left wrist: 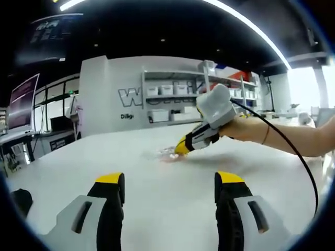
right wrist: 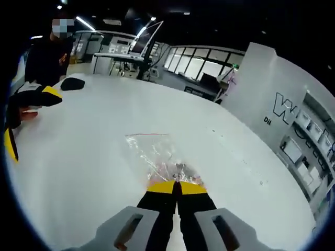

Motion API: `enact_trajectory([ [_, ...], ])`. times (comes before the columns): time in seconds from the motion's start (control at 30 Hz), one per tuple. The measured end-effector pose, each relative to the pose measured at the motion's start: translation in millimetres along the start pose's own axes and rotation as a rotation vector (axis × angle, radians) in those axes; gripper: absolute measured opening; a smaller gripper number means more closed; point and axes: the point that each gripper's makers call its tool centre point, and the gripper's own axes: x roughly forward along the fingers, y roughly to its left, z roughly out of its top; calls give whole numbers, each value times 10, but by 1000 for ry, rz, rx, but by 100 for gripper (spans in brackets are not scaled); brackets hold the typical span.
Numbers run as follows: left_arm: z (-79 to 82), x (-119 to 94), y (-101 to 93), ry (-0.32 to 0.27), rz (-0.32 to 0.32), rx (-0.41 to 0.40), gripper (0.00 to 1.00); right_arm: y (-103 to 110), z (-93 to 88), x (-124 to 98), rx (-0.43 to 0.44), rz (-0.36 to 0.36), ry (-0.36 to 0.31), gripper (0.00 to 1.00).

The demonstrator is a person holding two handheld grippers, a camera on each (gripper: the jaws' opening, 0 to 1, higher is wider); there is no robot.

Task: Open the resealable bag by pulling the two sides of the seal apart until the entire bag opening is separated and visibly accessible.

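Left gripper view: the left tool (left wrist: 170, 188), grey-bodied with black jaws capped in yellow, stands with its jaws wide apart and nothing between them, low over the broad white bench (left wrist: 157, 178). Beyond it, toward the middle of the bench, lies the clear, crinkled resealable plastic bag (left wrist: 165, 153), flat on the surface. The right tool (left wrist: 183, 147) enters from the right, held by a person's bare hand (left wrist: 243, 128) with a black cable (left wrist: 293, 151) trailing back along the forearm — its yellow tips are down at the bag's near edge. Behind the bench stands a white wall with shelving that carries white boxes (left wrist: 172, 89). Right gripper view: the left tool (right wrist: 31, 97) shows at the far left edge, well apart from the bag. The bag (right wrist: 157, 154) lies at centre, its red seal line (right wrist: 146, 135) at the far end. The right tool (right wrist: 177, 189) has its jaws closed together, pinching the bag's near edge — the film bunches at the yellow tips. A small black object (right wrist: 72, 83) rests on the bench at upper left.
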Motion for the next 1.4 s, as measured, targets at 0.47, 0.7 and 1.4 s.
enact_trajectory([
  [0.47,10,4,-7,-1,-1,3,69,18,26,-106,37,18,-16,0],
  [0.7,18,1,-35,-1,-6,4,69,61,62,-205,54,37,-26,0],
  [1.4,-38,58,-102,34,-17,-54,62,248,28,-604,175,107,-97,0],
])
